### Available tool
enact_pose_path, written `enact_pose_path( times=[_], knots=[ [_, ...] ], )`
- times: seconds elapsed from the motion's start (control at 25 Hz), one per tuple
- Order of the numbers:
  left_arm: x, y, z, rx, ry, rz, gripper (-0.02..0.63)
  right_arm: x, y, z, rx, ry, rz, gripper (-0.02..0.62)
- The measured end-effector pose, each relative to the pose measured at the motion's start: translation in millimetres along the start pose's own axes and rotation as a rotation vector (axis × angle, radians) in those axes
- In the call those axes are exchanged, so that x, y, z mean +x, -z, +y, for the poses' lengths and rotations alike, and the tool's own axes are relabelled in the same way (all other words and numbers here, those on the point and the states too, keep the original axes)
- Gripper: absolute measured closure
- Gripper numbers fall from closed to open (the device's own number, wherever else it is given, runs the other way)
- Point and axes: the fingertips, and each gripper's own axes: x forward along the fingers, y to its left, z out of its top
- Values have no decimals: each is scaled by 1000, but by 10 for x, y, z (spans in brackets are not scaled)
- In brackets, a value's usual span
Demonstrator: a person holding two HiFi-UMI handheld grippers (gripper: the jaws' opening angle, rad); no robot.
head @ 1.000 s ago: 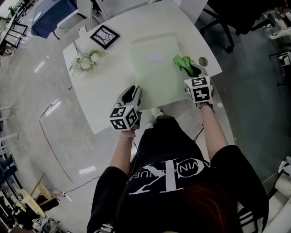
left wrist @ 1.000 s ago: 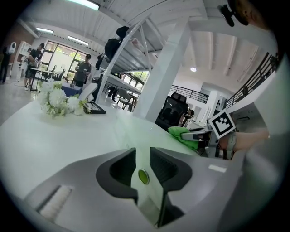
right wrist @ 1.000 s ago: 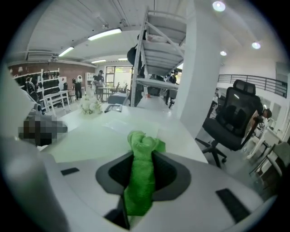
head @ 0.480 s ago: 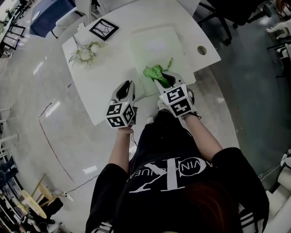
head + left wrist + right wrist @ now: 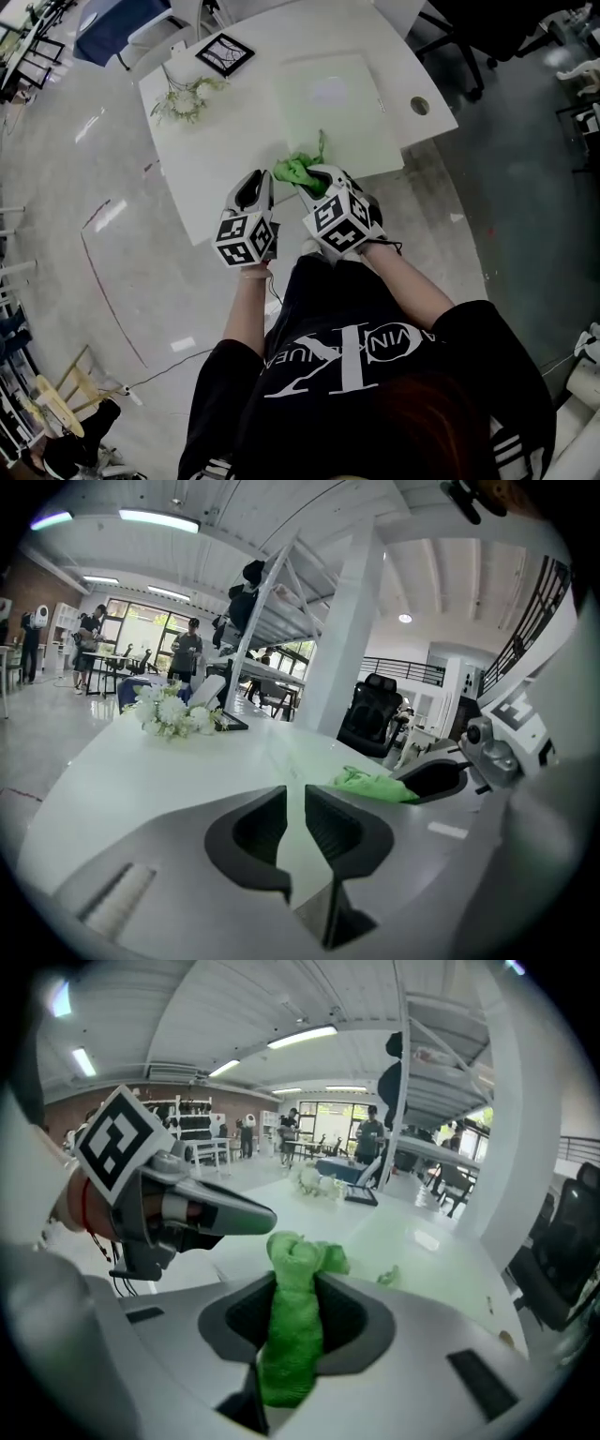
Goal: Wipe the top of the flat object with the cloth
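Observation:
The flat object is a pale green board (image 5: pixel 333 112) lying on the white table (image 5: pixel 211 150). My right gripper (image 5: pixel 314 175) is shut on a bunched green cloth (image 5: pixel 295 171) at the board's near left corner, by the table's front edge. In the right gripper view the cloth (image 5: pixel 298 1260) stands up between the jaws, with the board (image 5: pixel 412 1232) beyond it. My left gripper (image 5: pixel 256 187) hovers just left of the cloth. Its jaws have just been closing and now stand a narrow gap apart with nothing between them (image 5: pixel 295 803).
A bunch of white flowers (image 5: pixel 187 98) and a black picture frame (image 5: pixel 225 53) lie at the table's far left. A round cable hole (image 5: pixel 419 106) sits near the right edge. Office chairs stand beyond the table. People stand far off in the left gripper view.
My right gripper has carried the cloth from the board's right side across to its near left corner, ending close to the left gripper. The left gripper has drifted slightly left.

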Motion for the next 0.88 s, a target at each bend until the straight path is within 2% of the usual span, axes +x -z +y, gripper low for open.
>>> enact_pose_path(
  times=[0.12, 0.24, 0.64, 0.88],
  knots=[
    [-30, 66, -20, -16, -18, 1, 535, -15, 9, 19, -56, -39, -7, 488],
    [-48, 136, -132, -23, -15, 5, 535, -107, 50, -33, -41, -53, -25, 489],
    [133, 256, -527, -26, 67, 49, 532, -282, 314, -461, 42, 45, 9, 489],
    [241, 313, -585, -20, 70, 96, 514, -362, 455, -642, 65, 88, 33, 489]
  ],
)
